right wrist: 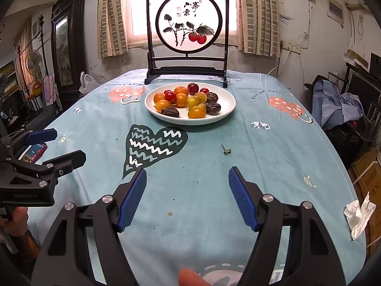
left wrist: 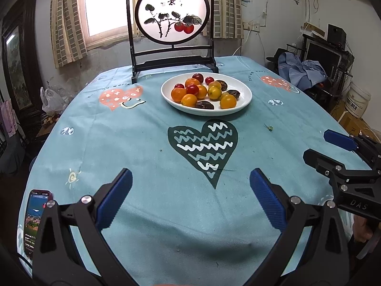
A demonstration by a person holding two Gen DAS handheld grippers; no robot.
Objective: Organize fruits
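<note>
A white plate (left wrist: 243, 95) (right wrist: 226, 109) stands at the far middle of the table. It holds several fruits: orange ones (left wrist: 228, 101) (right wrist: 196, 112), small red ones (left wrist: 192, 89) (right wrist: 170, 96) and dark brown ones (left wrist: 204, 105) (right wrist: 170, 112). My left gripper (left wrist: 190, 186) is open and empty over the near tablecloth, well short of the plate. My right gripper (right wrist: 187, 186) is open and empty, also near the front edge. Each gripper shows in the other's view: the right gripper (left wrist: 316, 145) at the right edge, the left gripper (right wrist: 69, 145) at the left edge.
A blue tablecloth (left wrist: 142, 147) with heart prints covers the table. A framed round persimmon painting (left wrist: 172, 19) (right wrist: 189, 21) stands behind the plate. A phone (left wrist: 35, 217) (right wrist: 33, 152) lies at the near left. A small green stem (right wrist: 226, 151) and a crumpled tissue (right wrist: 358, 217) lie to the right.
</note>
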